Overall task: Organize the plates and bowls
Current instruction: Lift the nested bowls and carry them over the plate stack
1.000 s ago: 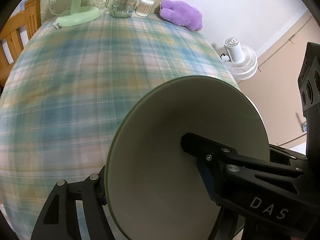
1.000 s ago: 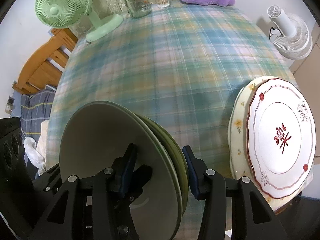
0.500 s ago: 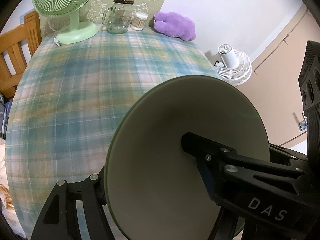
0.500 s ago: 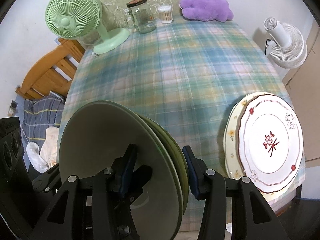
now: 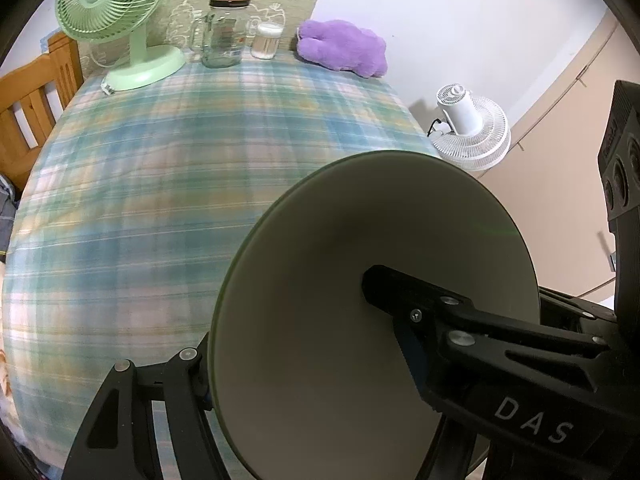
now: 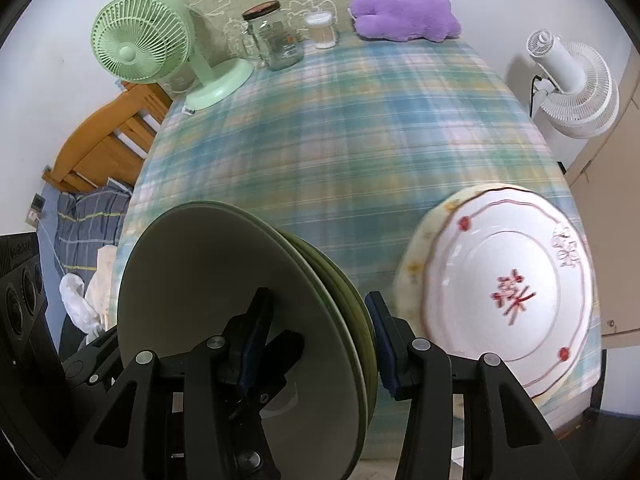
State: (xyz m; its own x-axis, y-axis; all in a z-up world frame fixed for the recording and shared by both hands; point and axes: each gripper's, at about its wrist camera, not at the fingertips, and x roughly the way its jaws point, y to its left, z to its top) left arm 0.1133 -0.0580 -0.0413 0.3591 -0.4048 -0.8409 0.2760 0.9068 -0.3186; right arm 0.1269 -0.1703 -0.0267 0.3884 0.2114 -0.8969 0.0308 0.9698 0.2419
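Holding the stack of green plates (image 6: 240,300) on edge above the near counter (image 6: 340,140), both the left gripper (image 5: 304,344) and right gripper (image 6: 320,332) clamp it; patterned plates (image 6: 508,292) lie right.

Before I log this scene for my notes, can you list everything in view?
green plates: a stack, count unclear, olive green, held on edge by both grippers
patterned plates: two stacked, white with red motifs over cream floral, table's near right
desk fan: one, mint green, far left
glass jar: one, clear, far edge
small container: one, clear, beside jar
plush: one, purple, far right
floor fan: one, white, right of table
tablecloth: one, plaid
left gripper: black
right gripper: black
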